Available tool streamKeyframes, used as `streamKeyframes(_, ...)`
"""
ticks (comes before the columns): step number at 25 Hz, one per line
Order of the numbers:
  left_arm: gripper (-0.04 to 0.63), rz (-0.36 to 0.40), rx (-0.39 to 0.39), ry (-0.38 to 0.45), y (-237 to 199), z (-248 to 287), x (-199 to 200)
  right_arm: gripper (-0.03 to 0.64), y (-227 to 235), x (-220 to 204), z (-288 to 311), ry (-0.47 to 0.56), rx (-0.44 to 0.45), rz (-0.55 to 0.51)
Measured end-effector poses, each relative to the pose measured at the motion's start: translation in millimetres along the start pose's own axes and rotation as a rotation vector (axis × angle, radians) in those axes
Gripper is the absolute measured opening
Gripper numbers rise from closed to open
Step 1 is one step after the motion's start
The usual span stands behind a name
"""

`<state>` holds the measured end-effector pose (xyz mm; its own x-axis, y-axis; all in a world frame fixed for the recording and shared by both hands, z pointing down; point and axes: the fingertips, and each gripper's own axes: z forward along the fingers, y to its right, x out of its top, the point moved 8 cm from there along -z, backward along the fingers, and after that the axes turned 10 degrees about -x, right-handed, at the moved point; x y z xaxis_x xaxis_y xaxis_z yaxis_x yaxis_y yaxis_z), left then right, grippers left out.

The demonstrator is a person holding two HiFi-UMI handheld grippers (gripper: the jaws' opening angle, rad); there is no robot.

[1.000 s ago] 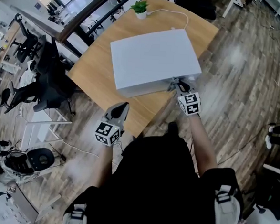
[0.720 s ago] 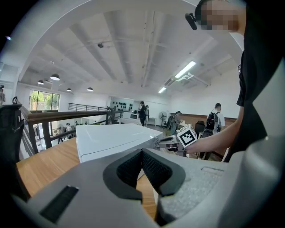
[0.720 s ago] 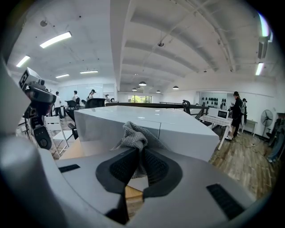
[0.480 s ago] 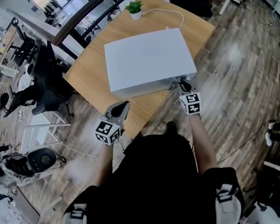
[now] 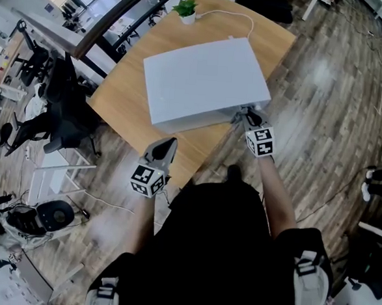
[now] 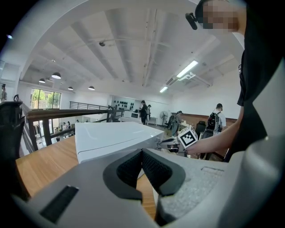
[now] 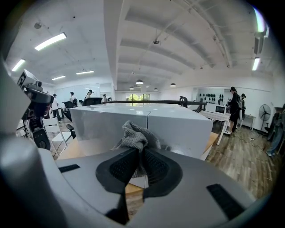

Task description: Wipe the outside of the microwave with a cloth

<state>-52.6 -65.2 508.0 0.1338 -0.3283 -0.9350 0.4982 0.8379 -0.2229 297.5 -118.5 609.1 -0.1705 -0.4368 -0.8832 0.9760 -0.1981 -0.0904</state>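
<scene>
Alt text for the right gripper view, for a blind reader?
The right hand-held gripper clamps a grey cloth just in front of a white microwave on a wooden table. Behind lies a large room with ceiling lights and distant people.

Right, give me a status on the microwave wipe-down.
Done: the cloth is picked up and clamped in the right hand-held gripper. In hand: that gripper holds the cloth at the near side of the microwave, by its right corner; contact isn't certain. The left hand-held gripper is shut and empty, away from the microwave. Left: nothing shows which faces are wiped, so treat the top and other sides as pending.
</scene>
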Motion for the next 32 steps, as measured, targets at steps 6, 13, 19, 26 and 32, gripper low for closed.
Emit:
streamKeyframes(6,0.002,0.000,0.019,-0.004,-6.6,-9.3,-0.9,0.035,-3.4,-14.5,12.3,-0.033,0.000,-0.015)
streamKeyframes(13,0.002,-0.007,0.041,-0.008,-9.2,-14.9,-1.1,0.035,-4.9,-21.0,17.0,-0.071,0.011,-0.019)
streamKeyframes(19,0.002,-0.013,0.048,-0.007,-8.4,-15.3,-3.3,0.035,-4.2,-25.4,21.3,-0.055,0.005,-0.026)
streamKeyframes(26,0.002,-0.021,0.058,-0.003,-11.1,-22.7,-5.0,0.035,-14.1,-24.8,23.9,-0.074,0.017,-0.035)
streamKeyframes(32,0.002,-0.036,0.082,0.003,-13.1,-32.7,-9.6,0.035,-28.8,-24.4,26.8,-0.102,0.051,-0.049)
